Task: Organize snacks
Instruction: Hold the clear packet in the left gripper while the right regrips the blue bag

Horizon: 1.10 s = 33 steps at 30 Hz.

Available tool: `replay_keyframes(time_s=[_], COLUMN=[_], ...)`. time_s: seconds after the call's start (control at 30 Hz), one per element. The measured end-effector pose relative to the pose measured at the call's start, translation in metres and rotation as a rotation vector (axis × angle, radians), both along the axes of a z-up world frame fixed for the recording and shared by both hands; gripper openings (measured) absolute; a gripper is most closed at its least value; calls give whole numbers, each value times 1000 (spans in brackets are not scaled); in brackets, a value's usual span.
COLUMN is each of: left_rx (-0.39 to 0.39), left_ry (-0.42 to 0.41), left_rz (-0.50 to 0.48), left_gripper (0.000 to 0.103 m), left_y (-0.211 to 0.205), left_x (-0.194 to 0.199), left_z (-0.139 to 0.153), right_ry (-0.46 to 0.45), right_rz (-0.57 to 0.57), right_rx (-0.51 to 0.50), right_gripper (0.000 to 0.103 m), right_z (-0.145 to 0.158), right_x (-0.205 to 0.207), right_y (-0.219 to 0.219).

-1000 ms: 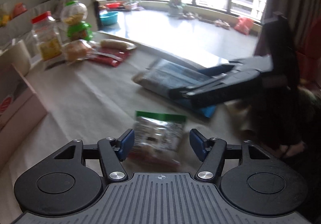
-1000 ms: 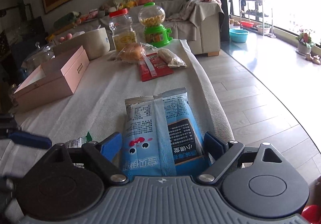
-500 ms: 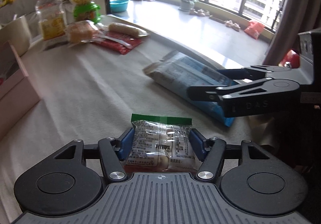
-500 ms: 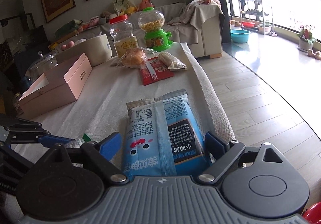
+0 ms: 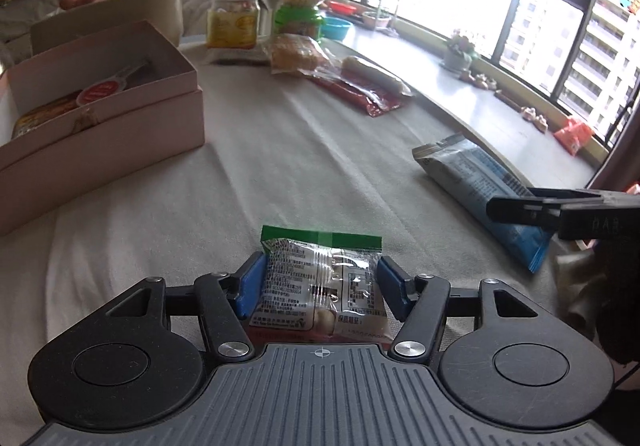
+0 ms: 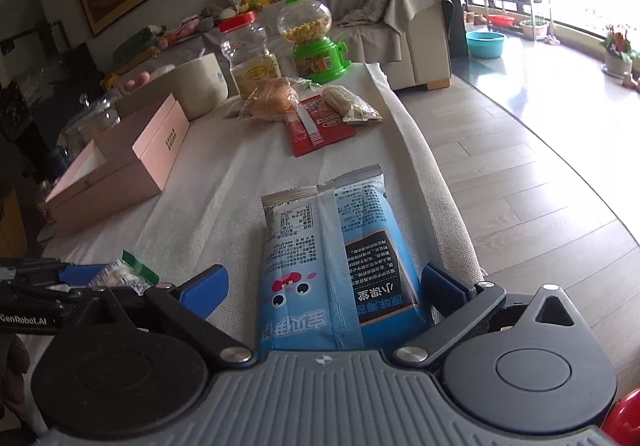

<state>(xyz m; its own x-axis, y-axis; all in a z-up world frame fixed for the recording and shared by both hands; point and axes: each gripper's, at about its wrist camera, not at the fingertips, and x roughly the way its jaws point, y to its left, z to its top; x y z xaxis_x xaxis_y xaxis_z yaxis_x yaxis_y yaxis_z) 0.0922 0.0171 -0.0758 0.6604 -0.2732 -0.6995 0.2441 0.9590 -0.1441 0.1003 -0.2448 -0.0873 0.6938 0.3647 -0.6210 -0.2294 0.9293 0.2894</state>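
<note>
My left gripper [image 5: 320,286] is shut on a small clear snack packet with a green top edge [image 5: 320,282], held just over the cloth-covered table [image 5: 280,166]. The packet also shows in the right wrist view [image 6: 124,276]. My right gripper [image 6: 324,290] stands open around the near end of a blue snack bag [image 6: 332,258] lying on the table; its left pad stands clear of the bag. The blue bag also shows in the left wrist view [image 5: 480,186]. An open pink box [image 5: 100,106] with snacks inside stands at the left.
At the far end are a red-lidded jar [image 6: 250,54], a green candy dispenser [image 6: 312,42], a wrapped bun [image 6: 274,98], a red packet [image 6: 316,122] and a cream tub [image 6: 200,86]. The table's right edge [image 6: 440,182] drops to a wooden floor.
My left gripper closed on the small packet and swung left with it, now facing the pink box. My right gripper stayed around the blue bag, and its view tilted slightly.
</note>
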Motion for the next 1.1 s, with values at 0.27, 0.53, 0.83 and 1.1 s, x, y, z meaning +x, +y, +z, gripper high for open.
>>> replay_keyframes(time_s=[0.27,0.53,0.83,1.1], left_rx=[14,38,39,34], left_ry=[6,-10,-25,-24], left_rz=[5,8,14,8], left_gripper=[66,66,66,66], left_y=[-6,-10,-10,-8], left_x=[-1,-4,-7,-9], left_z=[0,-2,-3,-2], right_ry=[-36,-54,46,76], right_rz=[75,175,6,-39], right_rx=[-228,-253,-179,-218], right_gripper=[102,102,102,102], right_z=[3,11,10,7], right_x=[-12,-27,4,25], right_y=[39,63,42,68])
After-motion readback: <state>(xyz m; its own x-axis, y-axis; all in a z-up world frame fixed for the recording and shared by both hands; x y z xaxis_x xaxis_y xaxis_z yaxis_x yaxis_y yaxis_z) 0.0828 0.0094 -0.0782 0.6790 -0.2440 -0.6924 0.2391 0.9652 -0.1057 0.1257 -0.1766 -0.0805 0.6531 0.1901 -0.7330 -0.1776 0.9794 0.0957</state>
